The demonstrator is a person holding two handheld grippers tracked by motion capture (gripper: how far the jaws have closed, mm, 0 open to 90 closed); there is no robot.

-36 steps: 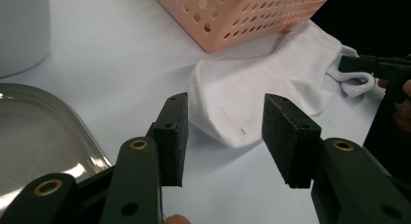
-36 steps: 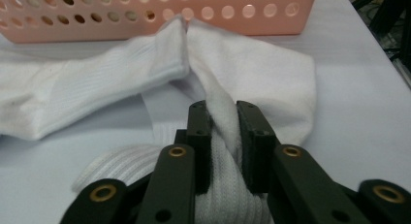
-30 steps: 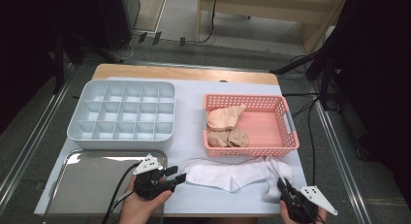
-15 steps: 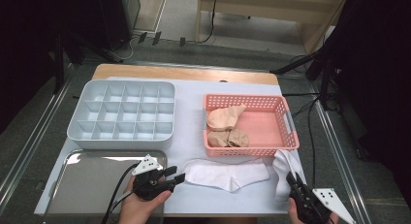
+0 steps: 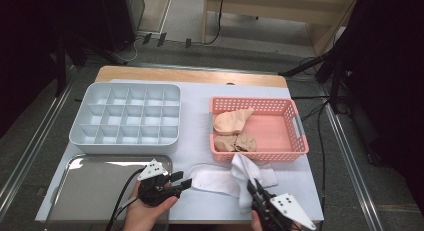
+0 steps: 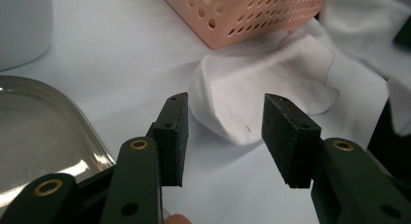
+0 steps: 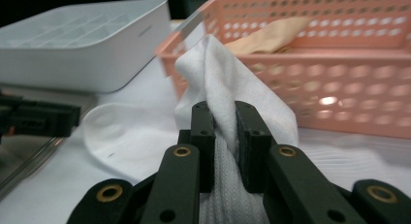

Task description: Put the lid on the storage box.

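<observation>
A white sock [image 5: 212, 181] lies flat on the white table cover in front of the pink basket [image 5: 260, 155]. Its right end [image 5: 242, 171] is lifted and folded upward, and my right gripper [image 5: 253, 187] is shut on that end; the knit fabric [image 7: 220, 83] rises from between the jaws of the right gripper [image 7: 224, 118]. My left gripper [image 5: 182, 180] rests open at the sock's left end. In the left gripper view the sock's rounded tip [image 6: 252, 95] lies just beyond the spread jaws of the left gripper [image 6: 227, 110], untouched.
Beige socks [image 5: 232, 123] lie in the pink basket's left half. A grey compartment tray [image 5: 127, 118] stands at the back left. A shiny metal tray [image 5: 95, 188] sits at the front left beside my left hand. The table's front edge is close.
My right gripper has moved left toward the table's middle, carrying the sock's right end up and over. The left gripper has stayed put and open.
</observation>
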